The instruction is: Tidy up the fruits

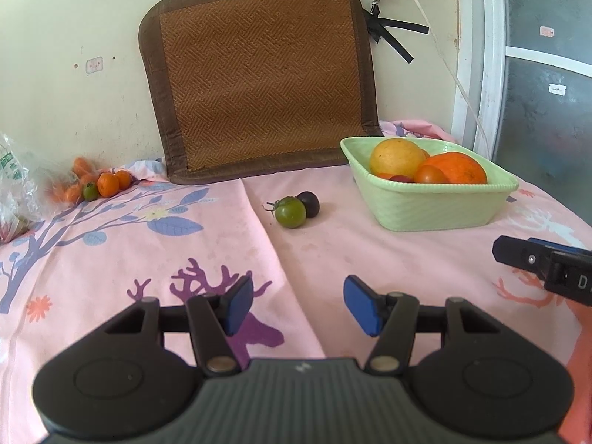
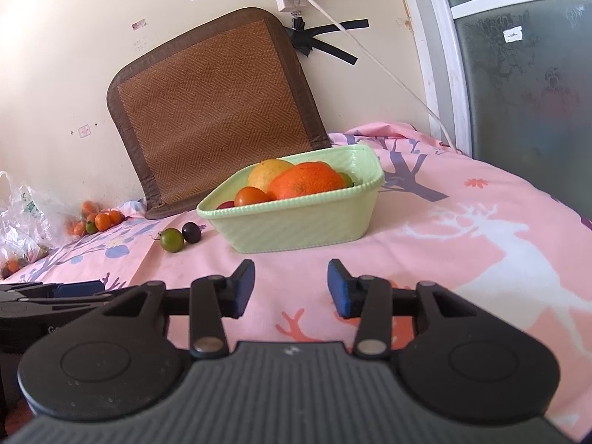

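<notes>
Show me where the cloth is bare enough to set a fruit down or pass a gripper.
Bare cloth lies between the left gripper and the green tomato, and between the right gripper and the green basket. The cloth right of the basket is also free. Crowded: the basket interior, and the far left by the small oranges and plastic bag.

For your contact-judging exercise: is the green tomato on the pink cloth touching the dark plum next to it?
Cannot tell. In the left wrist view the green tomato overlaps the dark plum; the right wrist view shows a hairline dark seam, too fine to call a gap.
</notes>
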`<state>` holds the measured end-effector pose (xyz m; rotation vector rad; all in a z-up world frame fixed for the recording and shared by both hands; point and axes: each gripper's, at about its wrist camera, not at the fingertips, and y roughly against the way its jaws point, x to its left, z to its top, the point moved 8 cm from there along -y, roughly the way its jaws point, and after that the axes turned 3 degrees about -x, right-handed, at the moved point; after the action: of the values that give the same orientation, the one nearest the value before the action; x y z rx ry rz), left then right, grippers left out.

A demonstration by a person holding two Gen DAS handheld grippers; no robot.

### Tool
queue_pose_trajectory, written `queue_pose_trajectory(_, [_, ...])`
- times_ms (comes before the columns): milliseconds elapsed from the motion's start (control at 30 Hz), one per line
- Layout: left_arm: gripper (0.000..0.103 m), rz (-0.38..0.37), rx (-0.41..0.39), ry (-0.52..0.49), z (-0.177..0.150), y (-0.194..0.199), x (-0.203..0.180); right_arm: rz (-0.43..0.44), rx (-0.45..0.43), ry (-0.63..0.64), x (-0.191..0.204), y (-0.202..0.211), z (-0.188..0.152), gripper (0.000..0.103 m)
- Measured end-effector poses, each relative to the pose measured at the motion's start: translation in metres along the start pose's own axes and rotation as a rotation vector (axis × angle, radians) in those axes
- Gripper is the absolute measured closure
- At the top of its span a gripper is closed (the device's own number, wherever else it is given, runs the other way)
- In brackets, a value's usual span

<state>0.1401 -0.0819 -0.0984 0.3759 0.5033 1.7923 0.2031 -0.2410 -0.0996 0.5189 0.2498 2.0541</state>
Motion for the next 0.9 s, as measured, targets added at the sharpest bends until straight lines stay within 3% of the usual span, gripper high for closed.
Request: queue_pose_trajectory(900, [0.044, -0.015, 0.014, -0.018, -0.0017, -0.002, -0.0032, -0.004, -0.001, 0.002, 0.0004, 0.0004, 0.0002, 0.056])
